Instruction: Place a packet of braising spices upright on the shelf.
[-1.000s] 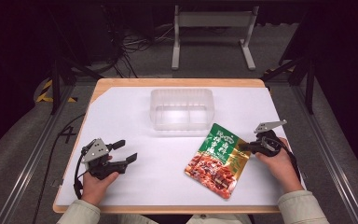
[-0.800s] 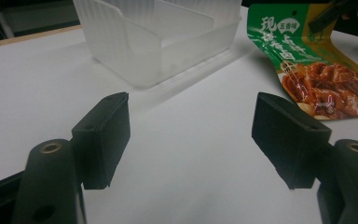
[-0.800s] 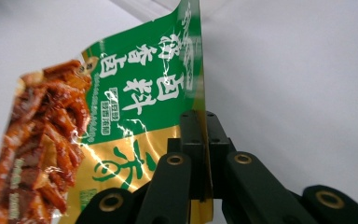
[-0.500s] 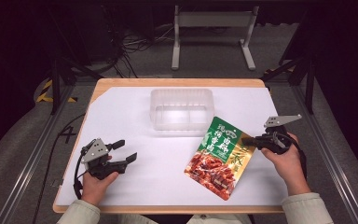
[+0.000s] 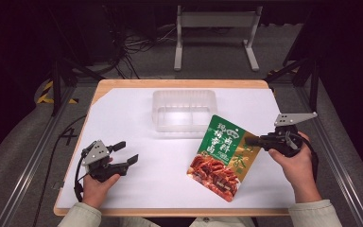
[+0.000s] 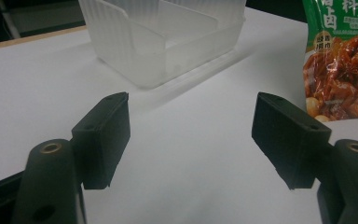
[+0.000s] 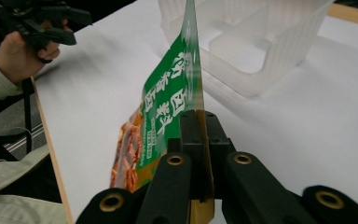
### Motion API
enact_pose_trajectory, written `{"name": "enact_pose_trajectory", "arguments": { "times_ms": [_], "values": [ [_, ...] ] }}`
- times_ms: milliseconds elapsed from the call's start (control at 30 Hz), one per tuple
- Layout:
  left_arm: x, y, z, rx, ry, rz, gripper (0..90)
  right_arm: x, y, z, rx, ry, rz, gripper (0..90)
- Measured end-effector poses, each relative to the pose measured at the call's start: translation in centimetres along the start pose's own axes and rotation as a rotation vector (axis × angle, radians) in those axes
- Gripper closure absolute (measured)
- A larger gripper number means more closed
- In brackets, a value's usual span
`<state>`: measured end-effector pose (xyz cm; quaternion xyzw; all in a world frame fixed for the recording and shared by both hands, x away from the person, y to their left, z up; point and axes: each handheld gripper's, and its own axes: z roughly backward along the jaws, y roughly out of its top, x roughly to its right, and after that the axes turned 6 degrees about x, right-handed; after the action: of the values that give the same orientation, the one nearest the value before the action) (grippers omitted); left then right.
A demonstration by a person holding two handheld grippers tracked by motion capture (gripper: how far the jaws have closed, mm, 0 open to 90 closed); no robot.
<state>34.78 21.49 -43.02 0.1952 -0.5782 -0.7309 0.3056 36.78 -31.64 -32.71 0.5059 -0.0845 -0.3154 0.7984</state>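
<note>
A green and red food pouch [image 5: 221, 155] with a picture of a meat dish hangs tilted just above the white table top, right of the middle. My right gripper [image 5: 249, 140] is shut on the pouch's right edge; in the right gripper view the pouch [image 7: 168, 112] stands edge-on between the closed jaws. My left gripper [image 5: 126, 152] rests open at the front left with nothing between its fingers [image 6: 105, 135]. A clear plastic tray [image 5: 184, 109] with a divider stands at the back middle, and its corner [image 6: 163, 42] lies ahead of the left jaws.
The white sheet [image 5: 132, 113] covers a wooden table whose edge shows at front and back. Metal frame rails run along both sides. The other hand and its gripper [image 7: 37, 21] show at the upper left of the right gripper view.
My right gripper has lifted and drawn the pouch a little to the right and up off the table. The left gripper has stayed in place.
</note>
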Motion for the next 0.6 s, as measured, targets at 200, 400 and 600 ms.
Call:
{"name": "enact_pose_trajectory", "arguments": {
  "times_ms": [200,400,600],
  "values": [
    [0.0,0.0,-0.1,-0.011,0.008,0.003,28.7,-2.3,1.6,1.0,0.033,0.028,0.056,90.0],
    [0.0,0.0,-0.1,-0.012,0.008,0.003,28.8,-3.9,2.8,1.5,0.063,0.07,0.091,90.0],
    [0.0,0.0,-0.1,-0.011,0.008,0.003,28.8,-4.4,3.6,1.7,0.071,0.072,0.102,90.0]
  ]
}}
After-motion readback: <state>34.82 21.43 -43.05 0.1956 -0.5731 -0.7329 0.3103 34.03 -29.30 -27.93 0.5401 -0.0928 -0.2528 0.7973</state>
